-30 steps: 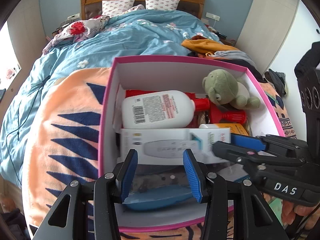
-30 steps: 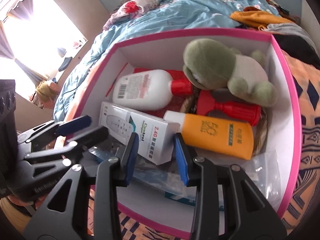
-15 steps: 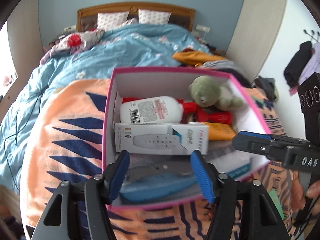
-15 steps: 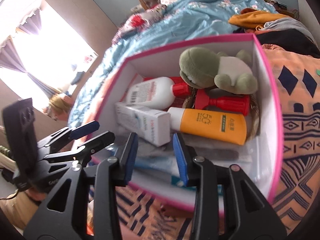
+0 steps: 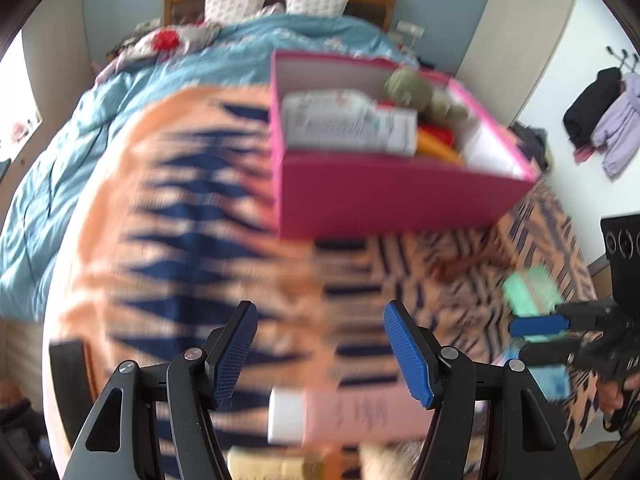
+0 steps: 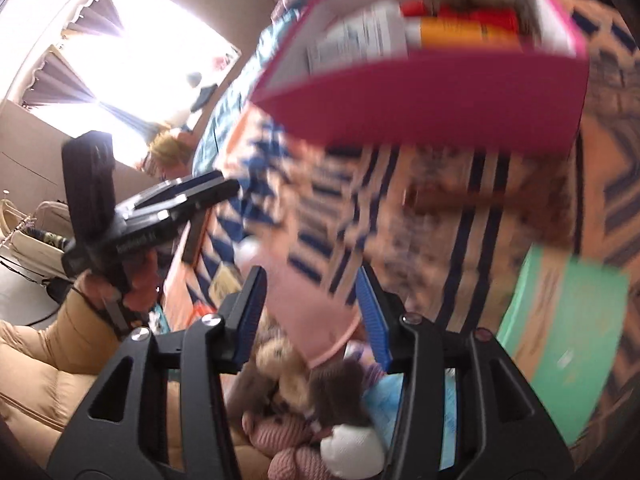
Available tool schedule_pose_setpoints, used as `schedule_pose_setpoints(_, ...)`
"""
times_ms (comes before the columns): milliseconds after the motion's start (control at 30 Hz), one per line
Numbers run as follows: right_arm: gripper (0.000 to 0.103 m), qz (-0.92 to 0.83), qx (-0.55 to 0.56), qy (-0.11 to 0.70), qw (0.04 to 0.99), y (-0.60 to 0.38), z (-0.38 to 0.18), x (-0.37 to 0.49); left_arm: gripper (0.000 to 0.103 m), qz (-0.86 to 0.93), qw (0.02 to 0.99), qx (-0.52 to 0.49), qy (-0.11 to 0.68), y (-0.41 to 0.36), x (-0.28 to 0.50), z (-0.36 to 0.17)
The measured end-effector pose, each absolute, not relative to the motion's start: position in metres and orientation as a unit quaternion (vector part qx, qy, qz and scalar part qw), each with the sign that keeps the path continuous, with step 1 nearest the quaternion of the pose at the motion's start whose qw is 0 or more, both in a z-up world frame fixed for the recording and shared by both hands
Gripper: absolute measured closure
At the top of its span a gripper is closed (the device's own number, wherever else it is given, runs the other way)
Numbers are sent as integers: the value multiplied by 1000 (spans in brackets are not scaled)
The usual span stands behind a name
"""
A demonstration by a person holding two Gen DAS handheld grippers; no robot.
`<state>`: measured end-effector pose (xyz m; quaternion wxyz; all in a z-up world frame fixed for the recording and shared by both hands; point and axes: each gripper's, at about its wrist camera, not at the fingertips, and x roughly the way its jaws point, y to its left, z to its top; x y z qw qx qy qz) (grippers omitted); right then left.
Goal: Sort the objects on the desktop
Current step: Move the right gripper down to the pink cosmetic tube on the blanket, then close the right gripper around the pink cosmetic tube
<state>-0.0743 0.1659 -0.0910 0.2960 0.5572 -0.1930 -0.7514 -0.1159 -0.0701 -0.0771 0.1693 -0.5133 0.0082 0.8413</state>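
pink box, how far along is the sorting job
Done: the pink box already holds a green plush, a white carton and an orange tube.
In hand: nothing; the left gripper and right gripper are both open and empty.
Left: a pink bottle and a green box lie on the patterned blanket, plus soft toys near its edge.

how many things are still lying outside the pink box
3 that I can make out: a pink bottle with a white cap beside the left gripper, a green box beside the right gripper, and a heap of plush toys. Blur may hide more.
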Motion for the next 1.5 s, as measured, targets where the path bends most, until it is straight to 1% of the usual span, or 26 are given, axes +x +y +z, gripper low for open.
schedule_pose_setpoints(167,54,-731,595,-188,276,150,-117,-60,35,828,159,-537,7,-79,-98,-95)
schedule_pose_setpoints(500,54,-718,620,-177,261,136,-137,-64,35,807,164,-566,-12,-87,-86,-117)
schedule_pose_setpoints(667,48,-704,634,-184,262,127,-146,-67,35,796,176,-579,-10,-79,-86,-128)
schedule_pose_setpoints(767,43,-699,644,-174,256,121,-148,-68,35,794,174,-582,5,-73,-85,-133)
schedule_pose_setpoints(800,39,-699,644,-174,259,120,-148,-68,35,793,174,-584,3,-73,-85,-134)
schedule_pose_setpoints(833,36,-699,643,-173,261,119,-148,-68,35,791,174,-586,2,-74,-85,-135)
schedule_pose_setpoints(867,36,-699,642,-173,263,118,-148,-68,35,790,175,-588,-1,-75,-85,-135)
schedule_pose_setpoints(1000,37,-695,634,-201,271,125,-149,-69,35,785,175,-594,-9,-78,-86,-136)
schedule_pose_setpoints(1067,41,-697,629,-216,269,130,-147,-69,35,783,174,-597,-13,-79,-86,-136)
schedule_pose_setpoints(1133,51,-701,622,-229,264,136,-144,-69,35,783,174,-597,-21,-82,-86,-133)
schedule_pose_setpoints(1267,52,-711,598,-252,271,146,-134,-71,35,785,179,-592,-32,-84,-84,-127)
schedule_pose_setpoints(1400,52,-720,599,-237,257,148,-139,-75,38,786,187,-589,-31,-80,-84,-125)
schedule_pose_setpoints(1433,52,-722,600,-233,253,148,-140,-76,42,783,187,-592,-31,-78,-85,-127)
schedule_pose_setpoints(1500,52,-727,601,-226,246,149,-142,-78,42,780,188,-596,-28,-75,-85,-131)
